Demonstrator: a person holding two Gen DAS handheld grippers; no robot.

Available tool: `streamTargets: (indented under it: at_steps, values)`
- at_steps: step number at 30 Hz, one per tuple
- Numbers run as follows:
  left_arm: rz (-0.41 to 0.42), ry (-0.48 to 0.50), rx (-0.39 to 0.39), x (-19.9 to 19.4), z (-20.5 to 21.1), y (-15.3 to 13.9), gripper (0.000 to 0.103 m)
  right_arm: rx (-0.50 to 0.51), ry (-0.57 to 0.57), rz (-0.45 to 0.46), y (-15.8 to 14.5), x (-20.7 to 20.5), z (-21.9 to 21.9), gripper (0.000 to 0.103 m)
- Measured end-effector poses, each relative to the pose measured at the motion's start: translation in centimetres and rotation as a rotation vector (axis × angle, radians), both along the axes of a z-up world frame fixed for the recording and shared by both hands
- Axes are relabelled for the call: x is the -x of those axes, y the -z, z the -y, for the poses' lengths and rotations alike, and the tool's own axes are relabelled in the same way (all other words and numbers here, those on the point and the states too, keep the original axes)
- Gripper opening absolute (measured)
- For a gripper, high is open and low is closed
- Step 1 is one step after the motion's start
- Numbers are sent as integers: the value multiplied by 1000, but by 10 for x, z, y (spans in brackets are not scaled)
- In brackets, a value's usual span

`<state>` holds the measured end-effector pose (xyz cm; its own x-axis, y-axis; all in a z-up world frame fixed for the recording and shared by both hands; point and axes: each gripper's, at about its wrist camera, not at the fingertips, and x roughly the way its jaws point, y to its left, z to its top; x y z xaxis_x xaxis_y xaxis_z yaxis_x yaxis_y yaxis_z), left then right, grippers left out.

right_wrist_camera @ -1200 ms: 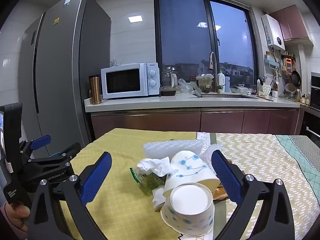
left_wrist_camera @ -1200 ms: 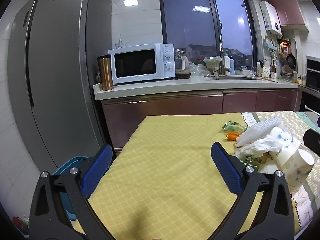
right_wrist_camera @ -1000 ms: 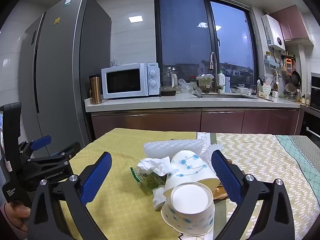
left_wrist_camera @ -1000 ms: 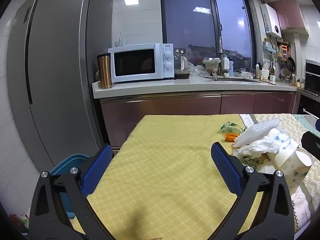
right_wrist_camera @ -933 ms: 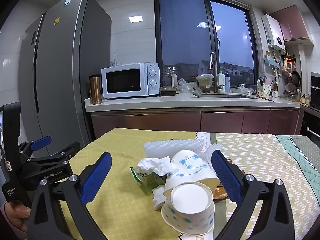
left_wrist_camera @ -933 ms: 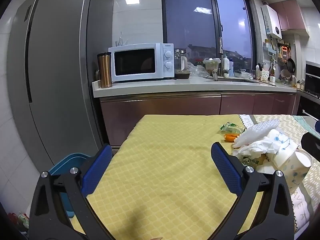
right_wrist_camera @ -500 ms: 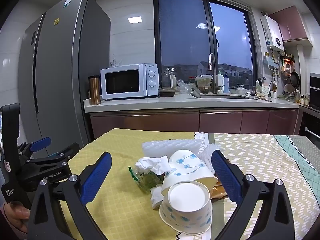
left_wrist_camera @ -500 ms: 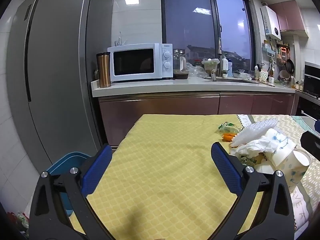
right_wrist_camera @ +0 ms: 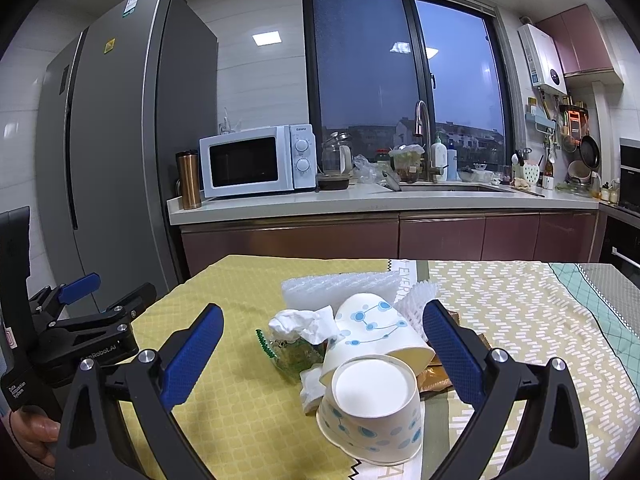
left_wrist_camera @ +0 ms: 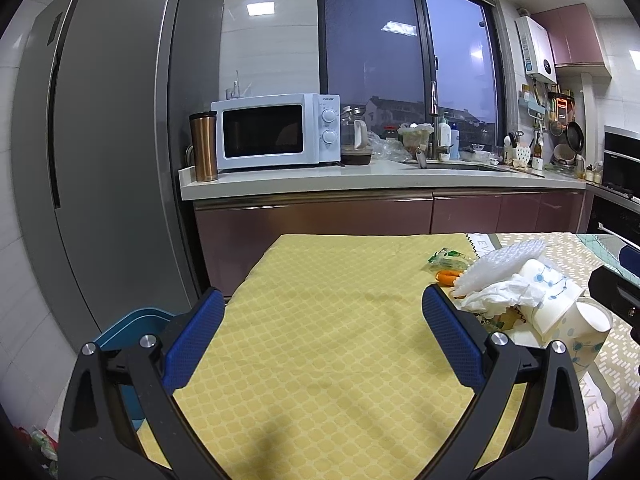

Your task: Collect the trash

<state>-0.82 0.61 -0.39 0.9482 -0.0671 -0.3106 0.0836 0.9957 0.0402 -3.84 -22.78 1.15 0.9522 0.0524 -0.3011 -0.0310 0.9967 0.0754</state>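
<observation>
A pile of trash sits on the yellow-clothed table (right_wrist_camera: 248,392) in a home kitchen, and I hold a tool in each hand, both with jaws spread wide and nothing between them. My right tool (right_wrist_camera: 322,354) points straight at the pile: the nearest paper cup (right_wrist_camera: 370,408) lies on its side with its white base facing me, just in front of the blue pads. A second paper cup (right_wrist_camera: 374,332) lies tipped behind it and touches it. Left of that second cup are a crumpled tissue (right_wrist_camera: 304,322) and a clear wrapper with green print (right_wrist_camera: 294,350); behind it lies a white foam sheet (right_wrist_camera: 340,286), and a brown wrapper (right_wrist_camera: 434,380) pokes out to the right of the nearest cup.

My left tool (left_wrist_camera: 320,338) hovers over bare cloth, well to the left of the pile, with the blue bin (left_wrist_camera: 132,324) on the floor below the table's left edge, beside the refrigerator (left_wrist_camera: 112,160).

I judge the task barely begun: everything is on the table. The sensible first pick is the nearest cup. To do it well I would bring the right tool lower and forward so the pads bracket the cup's side walls, not its base, and close gently, since thin paper should crush easily and a round cup lying down may roll away. Lifting it clear before swinging toward the bin should keep the tipped cup and tissue from being dragged along.
</observation>
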Motion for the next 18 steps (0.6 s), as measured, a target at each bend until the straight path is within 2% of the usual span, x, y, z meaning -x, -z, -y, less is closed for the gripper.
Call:
streamTargets:
  at_steps: [18]
  values:
    - [3, 22, 17, 6, 5, -1, 97, -8, 0, -5, 2, -1, 2, 96]
